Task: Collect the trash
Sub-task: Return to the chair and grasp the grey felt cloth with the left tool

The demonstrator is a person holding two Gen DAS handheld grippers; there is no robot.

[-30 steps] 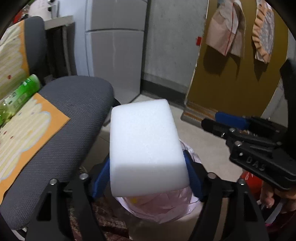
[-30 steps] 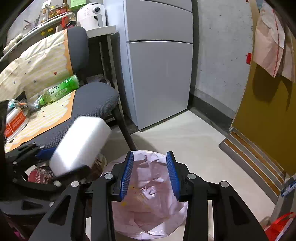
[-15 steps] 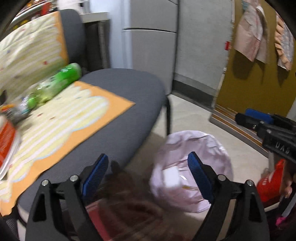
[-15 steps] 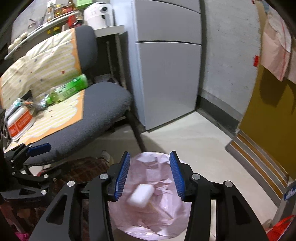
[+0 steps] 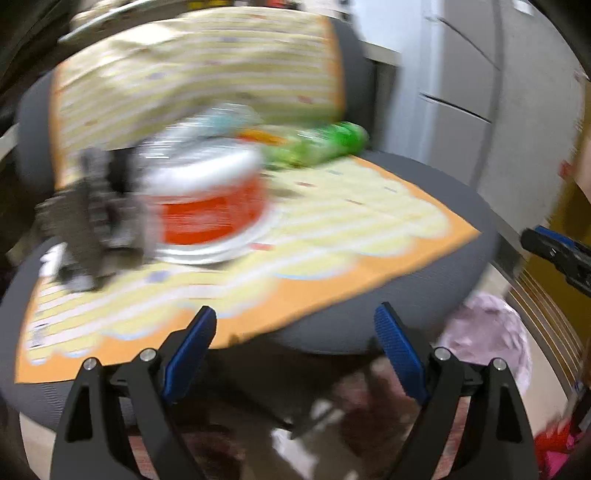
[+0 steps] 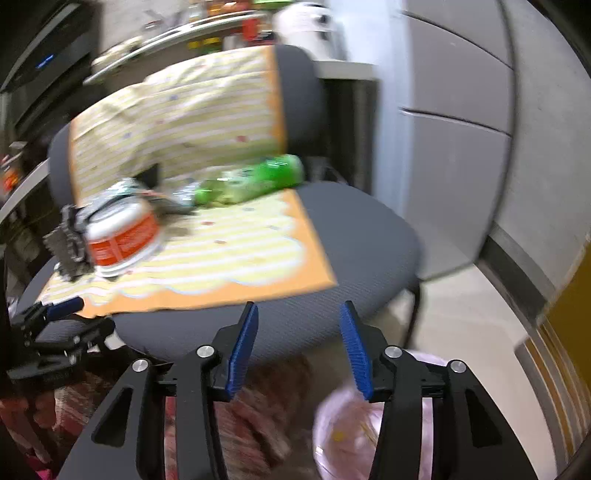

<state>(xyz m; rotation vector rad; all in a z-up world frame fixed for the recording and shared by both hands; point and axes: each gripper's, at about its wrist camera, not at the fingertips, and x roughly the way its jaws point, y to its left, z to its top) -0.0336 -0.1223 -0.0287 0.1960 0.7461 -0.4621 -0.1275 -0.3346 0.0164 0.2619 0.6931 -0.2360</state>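
On the grey chair seat (image 5: 436, 266) (image 6: 354, 251) lie an orange-and-white tub (image 5: 207, 206) (image 6: 122, 240), a green plastic bottle (image 5: 317, 144) (image 6: 255, 179) and crumpled dark wrappers (image 5: 88, 221) (image 6: 68, 243), all on a yellow striped cloth (image 5: 332, 225) (image 6: 229, 251). My left gripper (image 5: 295, 350) hangs open and empty before the seat's front edge. The right gripper (image 6: 299, 343) is open and empty too, low in front of the seat. A bin lined with a pink bag (image 5: 487, 343) (image 6: 340, 432) stands on the floor below right. Both views are motion-blurred.
A grey fridge (image 6: 458, 147) stands right of the chair, with a shelf of jars and a white appliance (image 6: 306, 22) behind. A yellow-brown door (image 6: 569, 314) is at the far right. Dark patterned fabric (image 6: 258, 413) lies low, under the grippers.
The left gripper let the white foam block fall into the pink-lined bin, then swung left and up toward the chair. The right gripper also turned from the bin toward the seat.
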